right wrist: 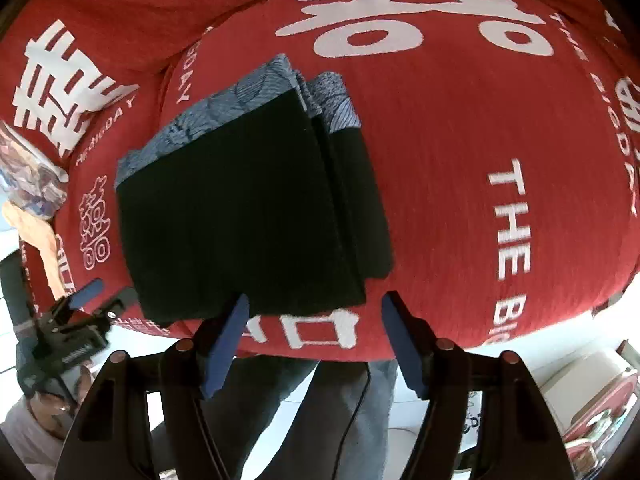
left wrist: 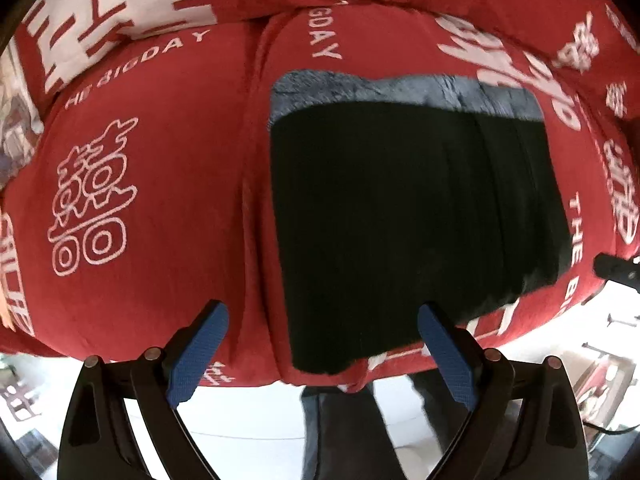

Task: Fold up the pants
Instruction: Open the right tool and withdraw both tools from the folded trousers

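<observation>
The black pants (left wrist: 412, 216) lie folded into a compact rectangle on the red bedspread (left wrist: 140, 168), with a grey patterned waistband along the far edge. They also show in the right wrist view (right wrist: 248, 216) as stacked layers. My left gripper (left wrist: 322, 322) is open and empty, hovering over the near edge of the pants. My right gripper (right wrist: 314, 312) is open and empty, just in front of the pants' near right corner. The left gripper also shows at the left of the right wrist view (right wrist: 76, 312).
The red bedspread (right wrist: 480, 184) with white lettering covers a bed whose near edge runs across the bottom of both views. A person's dark trousered legs (right wrist: 320, 408) stand on the white floor below. Boxes (right wrist: 592, 400) sit on the floor at right.
</observation>
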{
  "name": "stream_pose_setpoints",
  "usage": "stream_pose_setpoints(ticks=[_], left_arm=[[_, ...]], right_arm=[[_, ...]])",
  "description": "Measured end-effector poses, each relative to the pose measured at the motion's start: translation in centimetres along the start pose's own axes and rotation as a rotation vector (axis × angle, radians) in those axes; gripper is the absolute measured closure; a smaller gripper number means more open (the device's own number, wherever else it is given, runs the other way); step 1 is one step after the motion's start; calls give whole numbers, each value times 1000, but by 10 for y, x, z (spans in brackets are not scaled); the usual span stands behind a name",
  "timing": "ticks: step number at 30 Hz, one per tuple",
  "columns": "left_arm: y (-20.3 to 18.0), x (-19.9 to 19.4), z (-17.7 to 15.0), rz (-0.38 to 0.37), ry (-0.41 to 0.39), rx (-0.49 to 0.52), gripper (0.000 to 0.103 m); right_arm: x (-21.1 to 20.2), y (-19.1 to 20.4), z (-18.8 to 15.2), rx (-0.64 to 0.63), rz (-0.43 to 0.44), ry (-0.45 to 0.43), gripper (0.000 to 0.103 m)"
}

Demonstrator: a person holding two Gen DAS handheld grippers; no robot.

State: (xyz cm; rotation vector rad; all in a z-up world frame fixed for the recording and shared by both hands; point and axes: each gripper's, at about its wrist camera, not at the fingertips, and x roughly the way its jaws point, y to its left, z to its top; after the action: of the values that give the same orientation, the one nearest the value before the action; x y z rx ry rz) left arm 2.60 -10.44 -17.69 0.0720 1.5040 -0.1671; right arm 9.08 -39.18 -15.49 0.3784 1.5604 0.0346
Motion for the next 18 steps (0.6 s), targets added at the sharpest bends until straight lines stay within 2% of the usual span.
stream_pose_setpoints(ticks=[4,7,13,18], left_arm=[[-5,-7,-1,21,-9,0,7],[-4,-22,-1,22,-62,-22,7],[-11,-46,-6,52,-125,-88,7],[-36,-52,-18,118,-93,-99,7]], right_arm=[[-11,8,-19,-7,-27,-35,26],[-18,12,-31,-17,-55,-35,26],[-39,14,-49,-96,-36,-49,26],[-69,-7,-71,-122,-7,-107,26]])
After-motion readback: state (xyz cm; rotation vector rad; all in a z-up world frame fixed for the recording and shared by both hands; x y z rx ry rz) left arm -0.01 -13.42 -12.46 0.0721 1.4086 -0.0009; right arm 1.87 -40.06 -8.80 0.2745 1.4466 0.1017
